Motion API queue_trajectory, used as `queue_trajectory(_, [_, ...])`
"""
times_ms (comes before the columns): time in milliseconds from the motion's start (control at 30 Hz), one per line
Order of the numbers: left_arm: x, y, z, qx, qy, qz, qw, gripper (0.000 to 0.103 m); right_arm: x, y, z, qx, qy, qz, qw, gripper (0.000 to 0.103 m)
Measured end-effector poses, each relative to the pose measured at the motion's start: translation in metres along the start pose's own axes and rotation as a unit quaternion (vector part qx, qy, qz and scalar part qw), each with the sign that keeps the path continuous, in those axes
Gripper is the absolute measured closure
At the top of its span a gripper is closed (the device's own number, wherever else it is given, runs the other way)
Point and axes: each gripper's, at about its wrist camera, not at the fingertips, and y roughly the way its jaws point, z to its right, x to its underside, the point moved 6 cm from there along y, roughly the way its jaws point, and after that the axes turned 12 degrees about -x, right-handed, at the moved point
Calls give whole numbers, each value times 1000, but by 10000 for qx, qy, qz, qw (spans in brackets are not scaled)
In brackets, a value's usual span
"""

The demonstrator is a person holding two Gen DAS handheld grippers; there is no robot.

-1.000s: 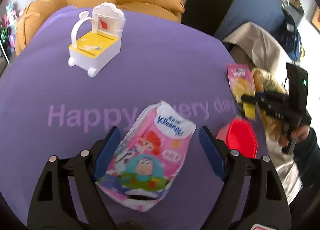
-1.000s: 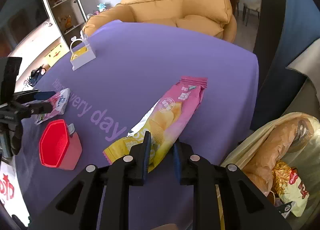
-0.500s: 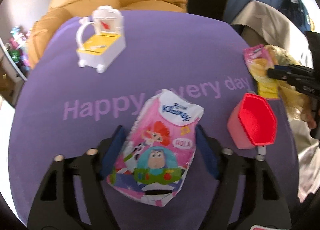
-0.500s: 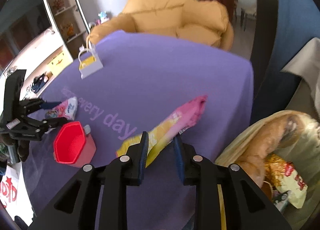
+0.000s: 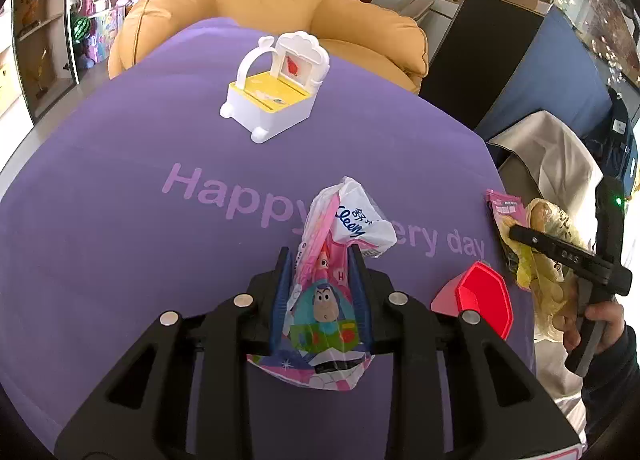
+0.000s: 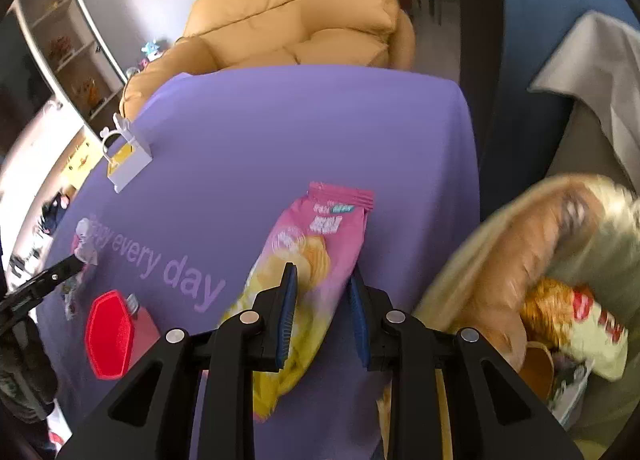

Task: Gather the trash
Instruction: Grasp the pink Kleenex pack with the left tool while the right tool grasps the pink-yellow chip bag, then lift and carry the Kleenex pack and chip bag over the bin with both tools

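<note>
my left claw has just been closing and now pinches the crumpled tissue pack beside the red cup, while my right claw grips the chip bag beyond that cup, so i judge both ready for the trash bag.

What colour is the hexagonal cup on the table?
Red inside, pink outside: the cup shows best in the left wrist view.
</note>
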Motion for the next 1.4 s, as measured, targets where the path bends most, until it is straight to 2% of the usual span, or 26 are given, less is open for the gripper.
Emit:
queue_trajectory(167, [8, 1, 1, 3, 58, -40, 10000, 76, -12, 21, -10, 285, -363, -61, 9989, 78])
queue_trajectory(333, [12, 7, -2, 0, -13, -136, 9999, 76, -18, 31, -22, 131, -538, -114, 9984, 79])
queue_trajectory(433, [14, 7, -1, 4, 8, -144, 9999, 76, -16, 29, -34, 85, -817, -103, 9966, 88])
queue_trajectory(533, [13, 9, 0, 8, 29, -173, 9998, 76, -13, 19, -44, -58, -951, -37, 9954, 93])
queue_trajectory(633, [13, 11, 2, 19, 57, -176, 9998, 70, -10, 5, -57, -286, -1042, -34, 9941, 94])
queue_trajectory(800, [12, 11, 6, -41, 175, -188, 9997, 68, -2, -18, -81, -340, -1461, 51, 9887, 94])
queue_trajectory(933, [12, 6, 11, -38, 326, -196, 9993, 78, -2, -36, -84, -400, -1450, 219, 9884, 94])
queue_trajectory(1000, [9, -1, 16, -74, 407, -127, 9991, 83, -1, -44, -83, -382, -1447, 271, 9884, 94])
queue_trajectory(1200, [-5, -35, 30, -102, 495, 260, 9984, 84, 1, -74, -82, -293, -1558, 504, 9861, 94])
queue_trajectory(1400, [-16, -74, 59, -99, 796, 695, 9944, 84, 4, -105, -81, -248, -1582, 794, 9839, 94])
